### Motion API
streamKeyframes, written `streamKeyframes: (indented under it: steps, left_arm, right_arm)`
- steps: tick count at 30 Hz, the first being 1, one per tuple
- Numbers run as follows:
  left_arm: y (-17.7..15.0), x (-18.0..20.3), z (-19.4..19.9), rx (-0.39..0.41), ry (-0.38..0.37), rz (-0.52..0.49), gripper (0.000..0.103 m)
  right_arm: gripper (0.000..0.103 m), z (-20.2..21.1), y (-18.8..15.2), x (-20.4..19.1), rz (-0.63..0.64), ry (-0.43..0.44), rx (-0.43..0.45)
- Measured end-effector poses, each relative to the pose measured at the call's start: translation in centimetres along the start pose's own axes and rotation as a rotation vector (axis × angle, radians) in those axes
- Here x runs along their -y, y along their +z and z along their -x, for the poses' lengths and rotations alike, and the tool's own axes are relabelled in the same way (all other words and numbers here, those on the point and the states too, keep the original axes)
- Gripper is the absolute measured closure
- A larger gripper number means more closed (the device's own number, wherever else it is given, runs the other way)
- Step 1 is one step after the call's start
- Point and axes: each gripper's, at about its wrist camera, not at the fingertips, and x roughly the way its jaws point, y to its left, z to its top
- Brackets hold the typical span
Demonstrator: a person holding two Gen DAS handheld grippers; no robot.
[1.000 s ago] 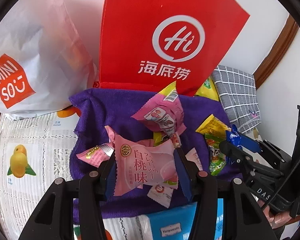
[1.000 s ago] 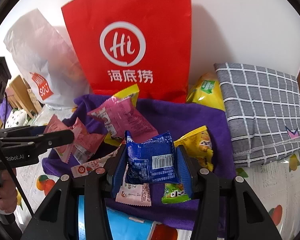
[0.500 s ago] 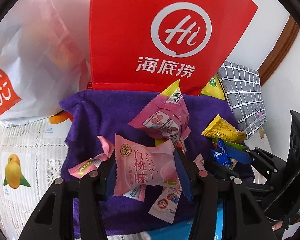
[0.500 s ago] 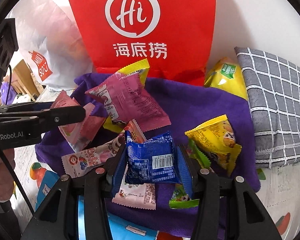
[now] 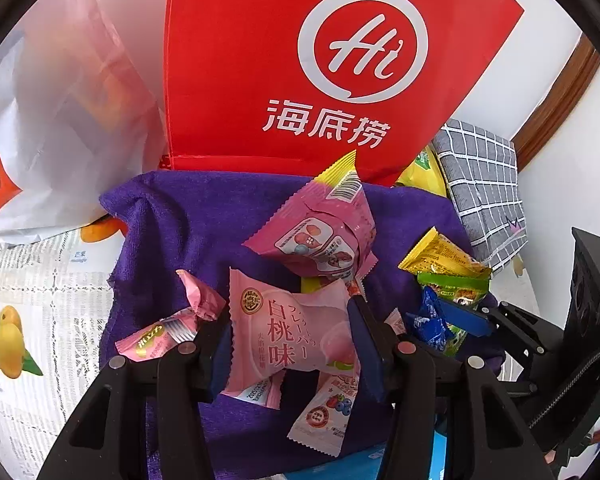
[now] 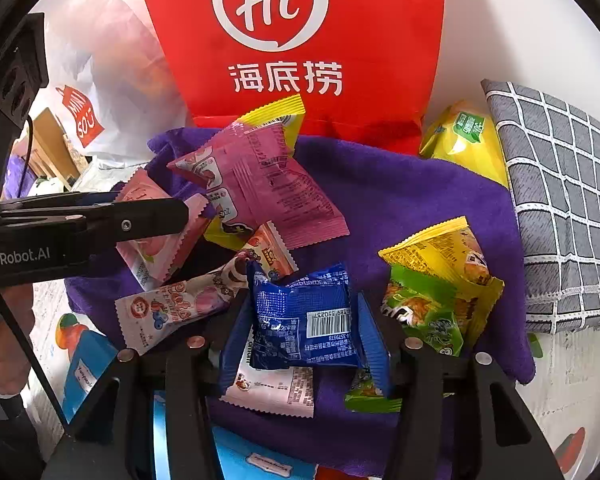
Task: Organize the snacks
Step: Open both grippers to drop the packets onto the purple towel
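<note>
The left gripper (image 5: 290, 338) grips a pink peach-flavour packet (image 5: 288, 336) above the purple towel's (image 5: 204, 216) near edge. The right gripper (image 6: 304, 320), its jaws just opening, loosens around a blue packet (image 6: 304, 316), probably to drop it on the pile.

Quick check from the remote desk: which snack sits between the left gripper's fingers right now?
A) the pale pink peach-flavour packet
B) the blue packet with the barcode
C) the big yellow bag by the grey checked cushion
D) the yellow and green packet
A: in the left wrist view the pale pink peach packet sits clamped between the left gripper fingers, above the purple cloth.
</note>
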Motion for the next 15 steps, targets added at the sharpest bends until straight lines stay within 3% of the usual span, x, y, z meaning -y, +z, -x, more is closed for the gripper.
streamKeyframes:
  steps: [5, 7, 8, 15]
  left_arm:
    - [-0.2, 0.0, 0.5, 0.005, -0.018, 0.005, 0.05]
    - [-0.3, 0.2, 0.9, 0.007, -0.015, 0.002, 0.039]
    - [-0.3, 0.3, 1.2, 0.009, -0.014, 0.0, 0.039]
    - [-1.2, 2.0, 4.3, 0.039, 0.004, -0.016, 0.036]
  right_arm:
    - [0.042, 0.7, -0.2, -0.5, 0.004, -0.005, -0.01]
    - [0.027, 1.6, -0.4, -0.7, 0.0, -0.017, 0.009]
    - [0.024, 2.1, -0.4, -0.8, 0.0, -0.02, 0.016]
    - [0.02, 7.2, -1.4, -1.7, 0.005, -0.064, 0.121]
